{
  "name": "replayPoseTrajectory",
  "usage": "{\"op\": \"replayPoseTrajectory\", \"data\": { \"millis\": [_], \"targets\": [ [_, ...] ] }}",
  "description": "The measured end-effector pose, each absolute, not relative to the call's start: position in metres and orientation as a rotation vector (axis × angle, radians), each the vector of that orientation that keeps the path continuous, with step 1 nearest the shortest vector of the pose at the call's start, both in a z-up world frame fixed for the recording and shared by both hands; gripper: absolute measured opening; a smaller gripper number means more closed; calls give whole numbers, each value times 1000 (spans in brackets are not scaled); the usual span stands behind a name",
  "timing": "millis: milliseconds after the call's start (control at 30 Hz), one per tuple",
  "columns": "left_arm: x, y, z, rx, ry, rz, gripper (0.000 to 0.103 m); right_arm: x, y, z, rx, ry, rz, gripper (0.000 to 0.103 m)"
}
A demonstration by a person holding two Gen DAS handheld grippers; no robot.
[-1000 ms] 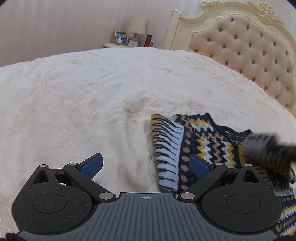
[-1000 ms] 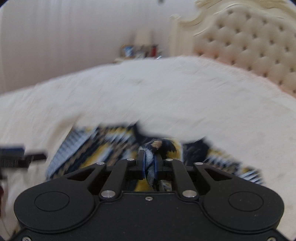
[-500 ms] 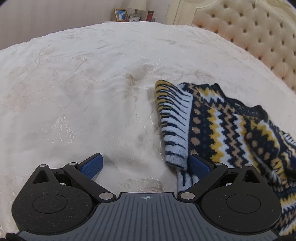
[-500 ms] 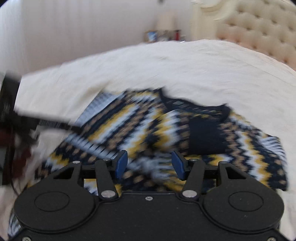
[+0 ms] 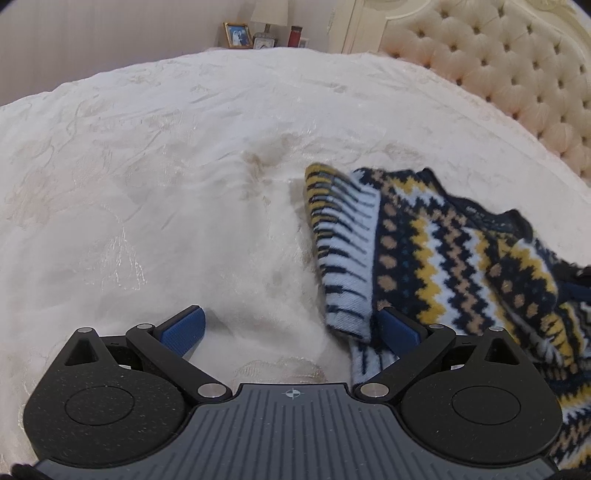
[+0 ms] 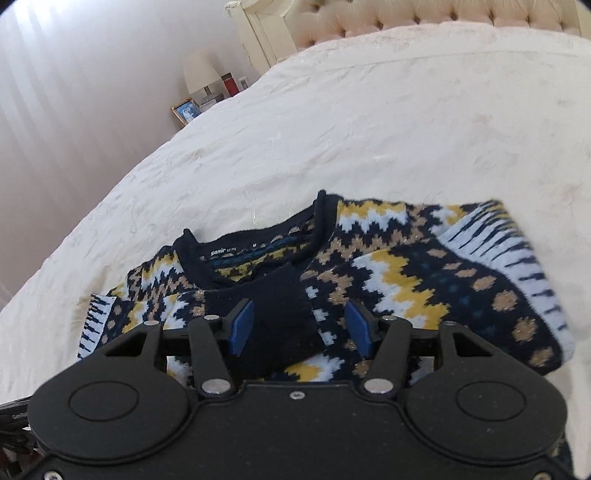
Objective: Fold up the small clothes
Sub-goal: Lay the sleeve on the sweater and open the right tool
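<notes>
Nearby, sweater (image 6: 388,266) beside headboard (image 5: 517,81)

I am looking across a wide bed (image 5: 184,155) that is wearing a cream embossed cover, with a tufted cream headboard (image 5: 517,74) rising at its right. Beyond the far edge, a lamp (image 6: 201,75), a framed photo (image 5: 237,35) and a red container (image 6: 231,84) are sitting against a pale striped wall (image 6: 74,74).

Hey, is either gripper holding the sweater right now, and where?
Nothing is held. The left gripper and right gripper are both open at the sweater.
</notes>
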State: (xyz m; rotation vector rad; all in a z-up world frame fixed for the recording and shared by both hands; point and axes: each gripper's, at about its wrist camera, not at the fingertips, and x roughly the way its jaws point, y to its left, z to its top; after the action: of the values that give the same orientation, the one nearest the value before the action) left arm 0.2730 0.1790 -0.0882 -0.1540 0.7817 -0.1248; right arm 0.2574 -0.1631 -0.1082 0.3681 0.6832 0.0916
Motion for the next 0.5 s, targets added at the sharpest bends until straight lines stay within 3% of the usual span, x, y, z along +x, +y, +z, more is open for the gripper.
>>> {"op": "replayPoseTrajectory", "data": {
  "millis": [33, 67, 500],
  "targets": [
    [272, 179, -86, -158, 769, -133, 101, 258, -160, -108, 359, 693, 89, 20],
    [270, 178, -83, -162, 758, -144, 101, 256, -156, -106, 346, 689, 89, 13],
    [269, 195, -68, -321, 703, -199, 101, 225, -59, -77, 371, 622, 458, 15]
  ]
}}
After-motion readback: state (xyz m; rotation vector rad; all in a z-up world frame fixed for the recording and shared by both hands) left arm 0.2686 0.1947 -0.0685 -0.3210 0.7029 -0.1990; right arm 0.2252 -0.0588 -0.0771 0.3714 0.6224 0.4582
